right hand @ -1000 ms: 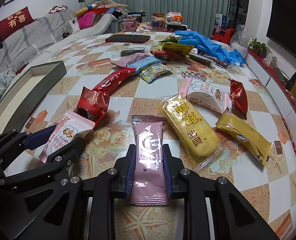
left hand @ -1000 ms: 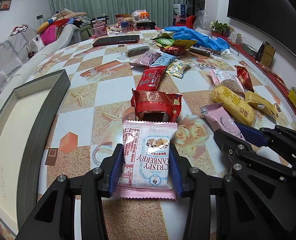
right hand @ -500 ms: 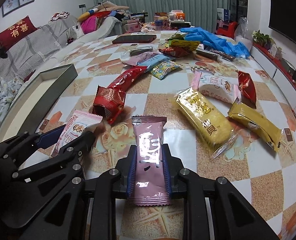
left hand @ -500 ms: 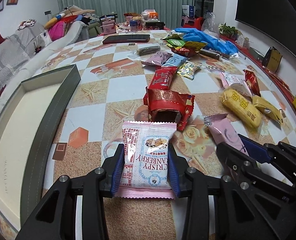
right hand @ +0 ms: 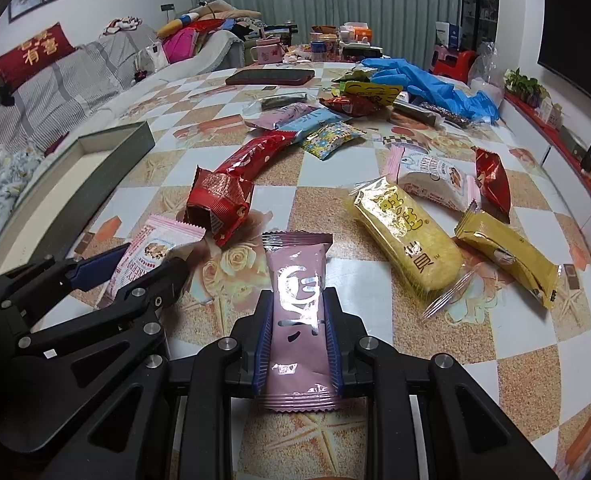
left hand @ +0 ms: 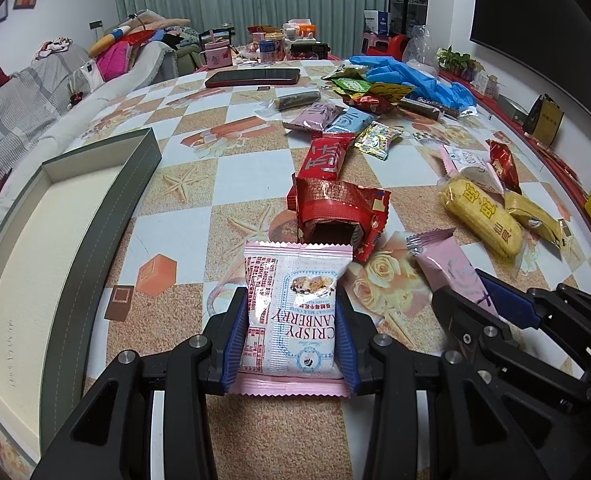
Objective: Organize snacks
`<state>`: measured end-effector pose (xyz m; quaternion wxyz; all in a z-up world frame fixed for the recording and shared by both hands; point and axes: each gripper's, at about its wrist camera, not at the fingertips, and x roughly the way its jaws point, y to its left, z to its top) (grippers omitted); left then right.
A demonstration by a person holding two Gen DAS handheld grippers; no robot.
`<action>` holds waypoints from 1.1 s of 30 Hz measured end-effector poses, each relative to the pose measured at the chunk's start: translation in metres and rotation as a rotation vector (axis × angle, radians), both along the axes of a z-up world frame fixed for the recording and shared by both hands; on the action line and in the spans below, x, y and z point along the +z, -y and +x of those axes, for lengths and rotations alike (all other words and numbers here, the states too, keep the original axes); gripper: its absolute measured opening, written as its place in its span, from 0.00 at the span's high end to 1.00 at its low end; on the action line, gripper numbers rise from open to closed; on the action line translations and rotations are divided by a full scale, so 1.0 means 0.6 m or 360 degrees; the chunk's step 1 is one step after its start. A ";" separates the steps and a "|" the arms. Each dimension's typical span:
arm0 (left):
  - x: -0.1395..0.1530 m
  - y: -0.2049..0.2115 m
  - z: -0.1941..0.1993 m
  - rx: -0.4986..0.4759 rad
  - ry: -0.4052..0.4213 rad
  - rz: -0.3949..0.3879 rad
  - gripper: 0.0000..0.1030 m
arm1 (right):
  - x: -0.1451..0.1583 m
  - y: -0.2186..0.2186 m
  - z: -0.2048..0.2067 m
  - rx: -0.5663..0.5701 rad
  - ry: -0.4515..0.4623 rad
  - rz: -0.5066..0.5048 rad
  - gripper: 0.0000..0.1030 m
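My left gripper (left hand: 291, 340) is shut on a white and pink cranberry crisp packet (left hand: 293, 312), held just above the table. In the right wrist view my right gripper (right hand: 297, 340) is shut on a mauve bar packet (right hand: 297, 304). Each gripper also shows in the other's view: the right gripper (left hand: 479, 300) at lower right, the left gripper (right hand: 135, 268) at lower left. An open grey box (left hand: 55, 248) with a cream inside lies at the left, with nothing in it. Loose snacks cover the table beyond.
Ahead lie a red open wrapper (left hand: 335, 208), a red bar (left hand: 327, 156), a yellow corn-shaped pack (left hand: 481, 216), a mustard bar (right hand: 507, 260) and a second cranberry packet (right hand: 431, 176). Blue gloves (left hand: 411, 76) and a dark phone (left hand: 253, 77) sit at the far edge. A sofa runs along the left.
Both grippers have lifted slightly with their packets, so more of the table and the grey box shows. The grips look the same.
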<state>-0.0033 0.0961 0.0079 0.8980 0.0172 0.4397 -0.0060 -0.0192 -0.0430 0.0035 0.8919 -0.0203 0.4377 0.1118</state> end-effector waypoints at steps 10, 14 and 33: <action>-0.001 0.000 -0.002 -0.0001 -0.0005 -0.0007 0.58 | -0.002 -0.004 0.001 0.0000 0.0006 -0.0032 0.75; -0.002 -0.003 -0.003 -0.0002 -0.0013 -0.0015 0.58 | -0.002 -0.005 0.000 0.0000 0.0007 -0.0044 0.75; 0.000 -0.006 -0.006 0.0015 0.0006 -0.0019 0.57 | -0.003 -0.005 -0.001 -0.0001 0.0013 -0.0056 0.75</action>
